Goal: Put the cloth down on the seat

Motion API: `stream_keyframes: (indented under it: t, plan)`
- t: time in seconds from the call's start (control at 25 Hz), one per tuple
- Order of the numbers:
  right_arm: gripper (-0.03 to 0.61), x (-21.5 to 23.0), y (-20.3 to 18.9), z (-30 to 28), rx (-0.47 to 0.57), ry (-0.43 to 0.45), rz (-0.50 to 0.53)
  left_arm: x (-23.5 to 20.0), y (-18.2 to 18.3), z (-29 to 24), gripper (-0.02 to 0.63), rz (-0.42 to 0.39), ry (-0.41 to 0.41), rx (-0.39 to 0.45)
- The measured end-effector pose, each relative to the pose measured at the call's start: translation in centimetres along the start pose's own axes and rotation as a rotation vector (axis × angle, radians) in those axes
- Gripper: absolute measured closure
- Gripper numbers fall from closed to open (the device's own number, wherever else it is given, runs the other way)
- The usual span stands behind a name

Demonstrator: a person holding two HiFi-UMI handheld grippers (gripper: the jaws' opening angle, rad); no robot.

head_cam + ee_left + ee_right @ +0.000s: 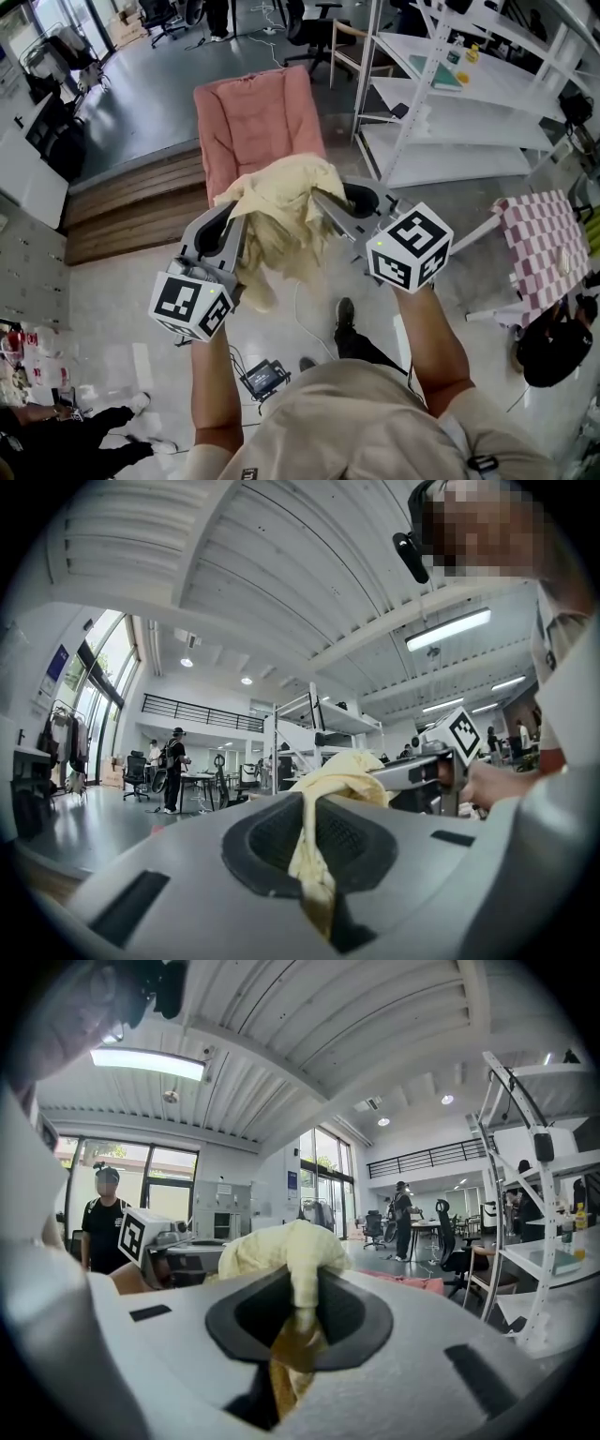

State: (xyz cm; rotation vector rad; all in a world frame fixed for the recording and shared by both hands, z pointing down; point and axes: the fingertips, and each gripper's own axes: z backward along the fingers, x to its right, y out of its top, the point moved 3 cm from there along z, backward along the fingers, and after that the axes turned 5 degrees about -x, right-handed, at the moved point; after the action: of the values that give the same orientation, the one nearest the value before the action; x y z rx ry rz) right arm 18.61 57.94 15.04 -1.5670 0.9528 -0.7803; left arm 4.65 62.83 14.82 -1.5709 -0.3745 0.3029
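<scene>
A pale yellow cloth (281,220) hangs bunched between my two grippers, held up in the air in front of the pink padded seat (255,122). My left gripper (234,220) is shut on the cloth's left part; in the left gripper view the cloth (314,855) is pinched between its jaws. My right gripper (328,204) is shut on the right part, and a fold of cloth (298,1321) runs down through its jaws. The cloth's lower end droops toward the floor. Both grippers point away from me toward the seat.
White metal shelving (459,103) stands right of the seat. A wooden step (141,211) runs to the left. A pink checked table (544,248) is at far right. A person in black (84,441) crouches at lower left. A cable and small device (262,375) lie on the floor.
</scene>
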Motion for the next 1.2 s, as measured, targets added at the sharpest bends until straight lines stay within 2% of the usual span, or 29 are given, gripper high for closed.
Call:
stream_keyframes:
  t: [0.36, 0.64, 1.2]
  plan:
    - [0.529, 8.3, 0.0, -4.7, 0.004, 0.075, 0.005, -3.3, -0.2, -7.9, 0.597, -0.006, 0.079, -0.028]
    - [0.529, 15.5, 0.6, -8.1, 0.0, 0.125, 0.014, -6.0, -1.0, -14.8, 0.597, -0.003, 0.113, -0.015]
    - [0.529, 28.0, 0.4, -11.3, 0.019, 0.18, -0.025, -8.2, -0.4, -27.4, 0.597, -0.022, 0.167, -0.092]
